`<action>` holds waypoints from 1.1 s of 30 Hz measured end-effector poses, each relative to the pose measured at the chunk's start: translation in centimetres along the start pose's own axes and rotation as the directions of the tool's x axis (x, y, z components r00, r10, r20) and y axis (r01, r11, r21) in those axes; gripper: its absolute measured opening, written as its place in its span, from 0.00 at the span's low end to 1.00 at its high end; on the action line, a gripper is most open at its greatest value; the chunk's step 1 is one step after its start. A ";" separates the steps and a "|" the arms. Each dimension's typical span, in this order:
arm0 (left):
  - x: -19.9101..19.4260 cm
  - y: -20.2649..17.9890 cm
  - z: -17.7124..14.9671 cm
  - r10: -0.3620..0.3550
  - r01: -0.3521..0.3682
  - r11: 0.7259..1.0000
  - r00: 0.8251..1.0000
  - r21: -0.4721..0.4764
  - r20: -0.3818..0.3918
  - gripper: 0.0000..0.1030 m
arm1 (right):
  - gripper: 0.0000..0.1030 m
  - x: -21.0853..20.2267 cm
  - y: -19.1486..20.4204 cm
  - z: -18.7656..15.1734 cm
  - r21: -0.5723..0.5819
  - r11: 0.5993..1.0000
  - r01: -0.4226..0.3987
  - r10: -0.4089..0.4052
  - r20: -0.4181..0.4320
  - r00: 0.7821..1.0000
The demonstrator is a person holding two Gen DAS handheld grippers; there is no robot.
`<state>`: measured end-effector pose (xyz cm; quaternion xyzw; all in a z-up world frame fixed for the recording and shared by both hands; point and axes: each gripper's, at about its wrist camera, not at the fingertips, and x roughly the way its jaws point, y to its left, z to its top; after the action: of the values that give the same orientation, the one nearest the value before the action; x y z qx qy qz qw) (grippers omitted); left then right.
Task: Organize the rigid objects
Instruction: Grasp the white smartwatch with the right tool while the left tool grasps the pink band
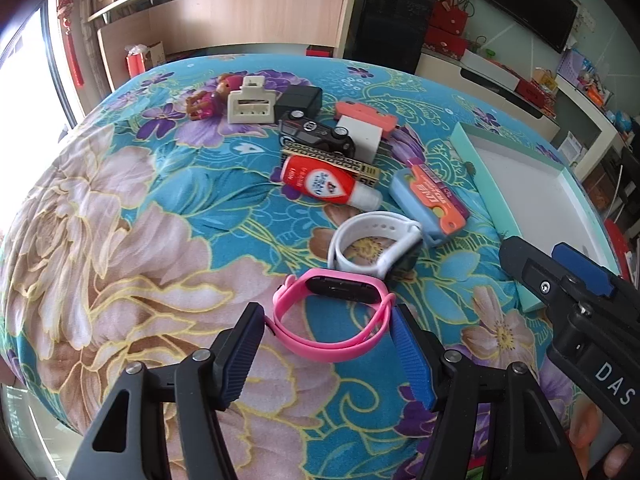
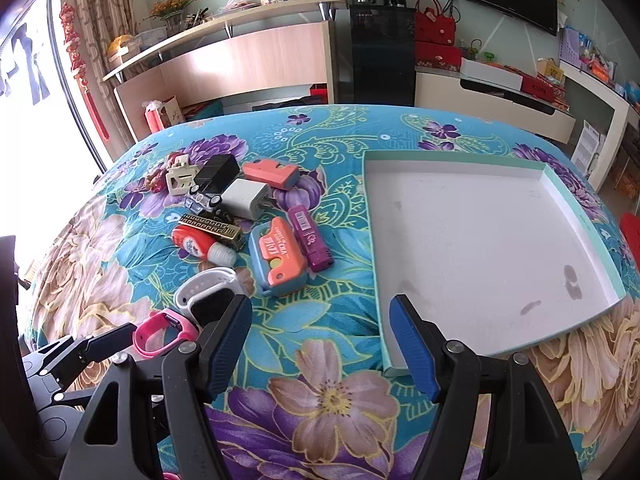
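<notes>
A pink watch band (image 1: 332, 316) lies on the floral cloth between the open fingers of my left gripper (image 1: 326, 332); it also shows in the right wrist view (image 2: 162, 330). Behind it lie a white watch (image 1: 372, 246), a red glue bottle (image 1: 328, 182), a blue and orange case (image 1: 430, 204) and a black toy car (image 1: 318, 134). A shallow teal box lid with a white inside (image 2: 472, 240) lies to the right, empty. My right gripper (image 2: 322, 334) is open and empty over the cloth at the lid's near left corner.
Further back lie a cream clip (image 1: 252, 106), a black block (image 1: 300, 100), a white charger (image 2: 244, 198), a salmon block (image 2: 272, 174), a purple lighter (image 2: 310, 238) and a small doll (image 1: 208, 98). Cabinets and shelves stand beyond the table's far edge.
</notes>
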<state>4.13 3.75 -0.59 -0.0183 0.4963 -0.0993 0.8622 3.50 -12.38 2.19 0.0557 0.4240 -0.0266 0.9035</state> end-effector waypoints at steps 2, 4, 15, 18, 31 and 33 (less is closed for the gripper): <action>-0.1 0.8 0.1 0.000 0.000 1.000 1.000 -0.018 0.005 0.66 | 0.70 0.6 0.7 0.1 -0.009 1.000 -0.019 0.019 -0.015 1.000; -0.2 1.7 0.2 0.006 -0.006 0.999 1.000 -0.037 0.005 0.66 | 0.70 1.1 1.5 0.1 -0.025 0.999 -0.037 0.036 -0.028 0.999; -0.2 7.2 0.3 0.114 -0.110 0.984 0.993 -0.139 0.022 0.66 | 0.70 3.8 5.8 0.0 -0.121 0.985 -0.124 0.113 -0.098 0.989; -0.2 8.1 0.2 0.112 -0.106 0.981 0.993 -0.161 0.027 0.66 | 0.70 4.6 6.6 0.0 -0.140 0.982 -0.128 0.113 -0.112 0.987; 0.0 8.6 0.3 0.101 -0.094 0.982 0.994 -0.165 0.036 0.66 | 0.61 6.4 7.8 0.1 -0.144 0.977 -0.157 0.137 -0.141 0.980; -0.1 8.5 0.3 0.102 -0.095 0.982 0.994 -0.164 0.037 0.66 | 0.60 6.3 7.8 0.1 -0.144 0.977 -0.157 0.138 -0.135 0.981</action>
<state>5.65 12.09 -1.52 -0.0660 0.4832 -0.0152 0.8729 8.38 -4.61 -2.00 0.0185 0.4748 0.0772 0.8765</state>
